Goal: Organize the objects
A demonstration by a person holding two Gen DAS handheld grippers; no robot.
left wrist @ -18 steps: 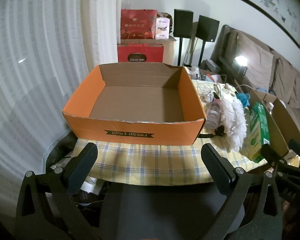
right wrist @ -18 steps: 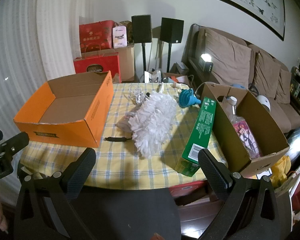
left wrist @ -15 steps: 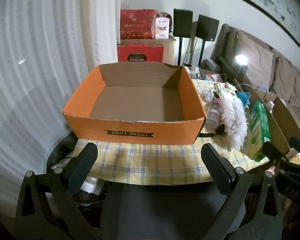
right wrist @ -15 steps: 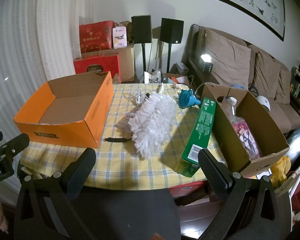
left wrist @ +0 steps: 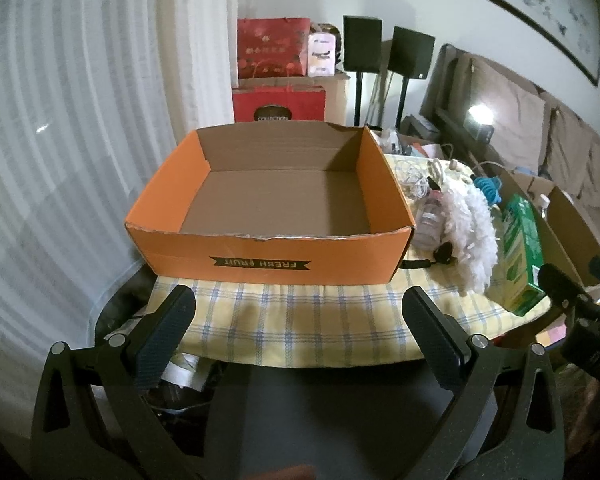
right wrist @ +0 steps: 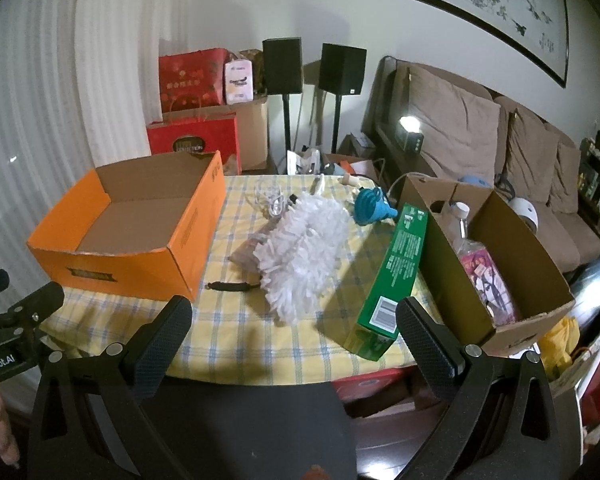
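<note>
Left gripper (left wrist: 299, 314) open, w/ nothing held, near tabletop (left wrist: 300, 328) edge; orange box (left wrist: 268, 236) just beyond, duster (left wrist: 470, 224) to right.

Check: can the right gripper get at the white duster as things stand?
Probably yes. The right gripper is open and empty, the duster lies on top ahead of it, and only bare tablecloth lies between. The green box stands to the side.

Barely any change. From the left wrist view, the right claw (left wrist: 580, 300) sits slightly lower and further toward the right edge than 0.6 s ago, a bit more clear of the green carton (left wrist: 522, 252) beside it. From the right wrist view, the left claw (right wrist: 16, 308) at the far left has dropped slightly below the orange box (right wrist: 132, 256). Objects on the worktop (right wrist: 236, 332) keep their places.
</note>
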